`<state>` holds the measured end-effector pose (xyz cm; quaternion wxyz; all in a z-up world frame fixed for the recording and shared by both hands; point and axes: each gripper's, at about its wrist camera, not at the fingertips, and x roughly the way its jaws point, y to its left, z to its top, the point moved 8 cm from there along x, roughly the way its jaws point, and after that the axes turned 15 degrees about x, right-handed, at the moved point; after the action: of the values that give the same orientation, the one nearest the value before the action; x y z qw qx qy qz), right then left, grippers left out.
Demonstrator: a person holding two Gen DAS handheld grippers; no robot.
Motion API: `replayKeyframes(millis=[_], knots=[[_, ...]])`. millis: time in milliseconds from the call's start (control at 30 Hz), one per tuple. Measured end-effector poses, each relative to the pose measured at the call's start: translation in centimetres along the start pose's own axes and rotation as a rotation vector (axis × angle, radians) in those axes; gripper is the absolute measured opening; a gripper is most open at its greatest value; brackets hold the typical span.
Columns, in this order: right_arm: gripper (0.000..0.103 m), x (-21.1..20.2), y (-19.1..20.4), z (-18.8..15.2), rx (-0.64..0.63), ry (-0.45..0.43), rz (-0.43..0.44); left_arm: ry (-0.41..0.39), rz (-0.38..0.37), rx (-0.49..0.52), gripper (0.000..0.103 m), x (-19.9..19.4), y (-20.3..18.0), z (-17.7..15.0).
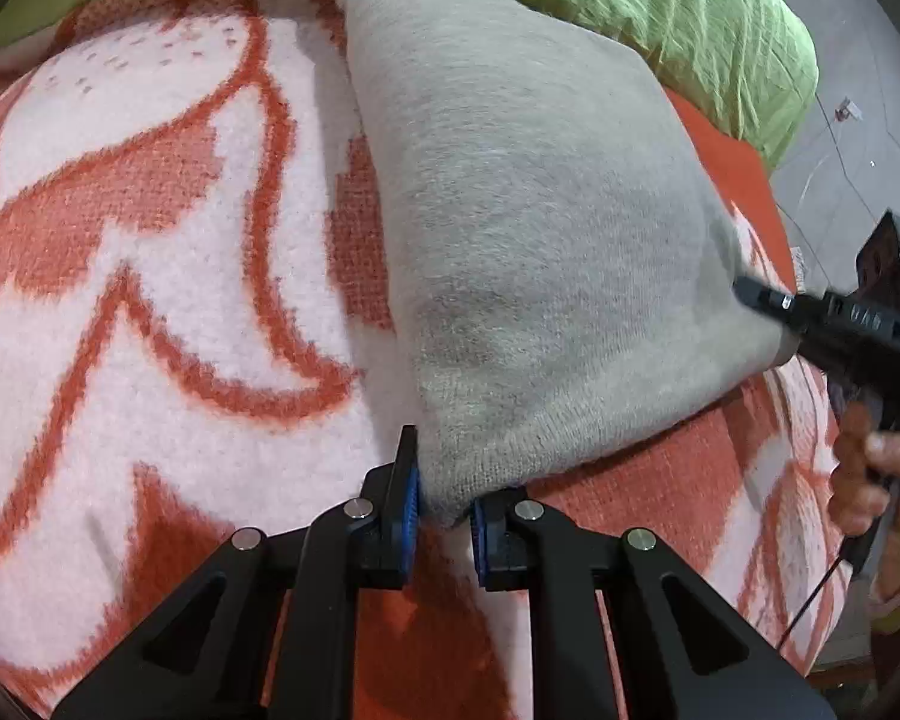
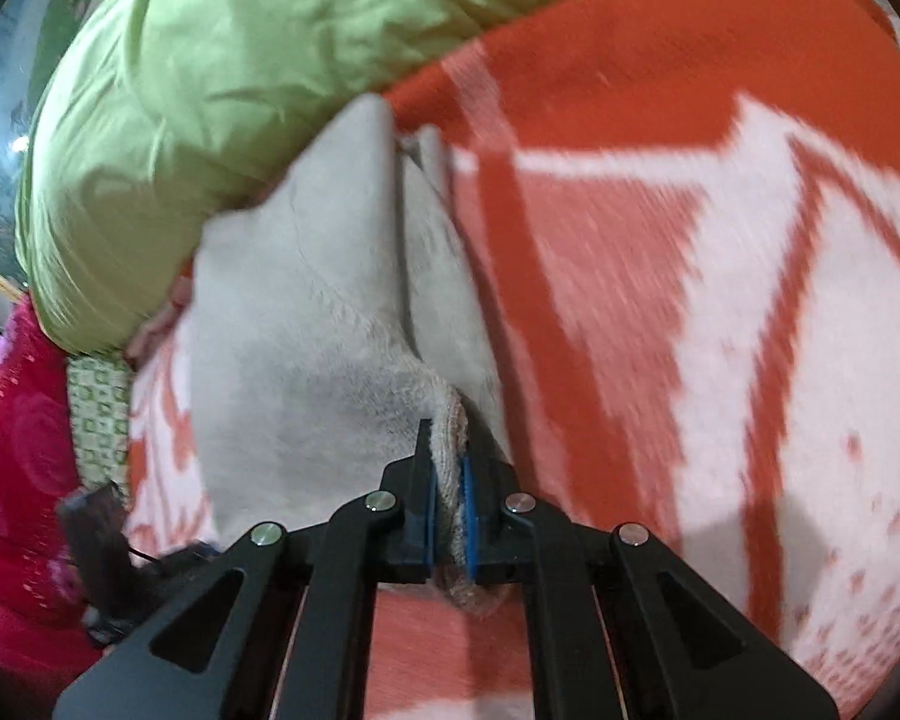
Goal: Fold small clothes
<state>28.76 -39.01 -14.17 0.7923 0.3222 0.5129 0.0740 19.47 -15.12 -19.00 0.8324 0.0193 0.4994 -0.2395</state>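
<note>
Both jaws clamp our grey garment: left gripper and right gripper at near corners. We judge folding just begun; it lies mostly flat.

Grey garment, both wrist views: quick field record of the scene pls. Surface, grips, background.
garment: grey knit piece, lying flat on the blanket
surface: orange and white patterned blanket
left gripper: jaws shut on the near corner of the garment
right gripper: jaws shut on a bunched edge of the garment
behind: green quilt at the far edge of the blanket
person: hand on the right gripper's handle
fold state: lifted fold not yet seen
</note>
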Motion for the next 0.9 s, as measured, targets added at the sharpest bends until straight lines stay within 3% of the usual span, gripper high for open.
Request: replayKeyframes(millis=[100, 200, 300, 400, 533, 633, 667, 733, 767, 800, 900], knots=[[0.007, -0.8, -0.6, 0.2, 0.069, -0.038, 0.01, 0.002, 0.0, 0.012, 0.013, 0.1, -0.3, 0.2], [0.007, -1.4, 1.4, 0.9, -0.008, -0.082, -0.02, 0.012, -0.005, -0.002, 0.013, 0.6, -0.2, 0.3], [0.006, 0.7, -0.3, 0.3, -0.048, -0.044, -0.116, 0.037, -0.017, -0.007, 0.015, 1.2, -0.2, 0.0], [0.006, 1.0, -1.2, 0.0, -0.007, -0.038, -0.116, 0.05, -0.025, 0.022, 0.019, 1.3, -0.7, 0.0], [0.008, 1.0, -0.4, 0.1, -0.05, -0.015, -0.172, 0.063, -0.071, 0.013, 0.024, 0.2, -1.0, -0.8], [0.025, -0.3, 0.0, 0.4, -0.056, -0.024, -0.192, 0.044, -0.11, -0.003, 0.037, -1.9, -0.9, -1.3], [0.035, -1.0, 0.3, 0.6, -0.061, -0.038, -0.187, 0.018, -0.119, -0.015, 0.041, -3.0, -0.6, -1.2], [0.057, -2.2, 1.2, 1.2, -0.086, -0.093, -0.153, -0.025, -0.123, -0.052, 0.063, -4.4, 0.0, -0.5], [0.072, -2.7, 1.9, 1.8, -0.099, -0.122, -0.139, -0.042, -0.123, -0.075, 0.068, -4.8, 0.3, -0.1], [0.079, -2.8, 2.5, 2.2, -0.111, -0.142, -0.125, -0.057, -0.124, -0.105, 0.073, -5.0, 0.8, 0.6], [0.08, -1.0, 5.0, 3.7, -0.152, -0.131, -0.065, -0.082, -0.133, -0.175, 0.078, -4.5, 2.0, 2.8]])
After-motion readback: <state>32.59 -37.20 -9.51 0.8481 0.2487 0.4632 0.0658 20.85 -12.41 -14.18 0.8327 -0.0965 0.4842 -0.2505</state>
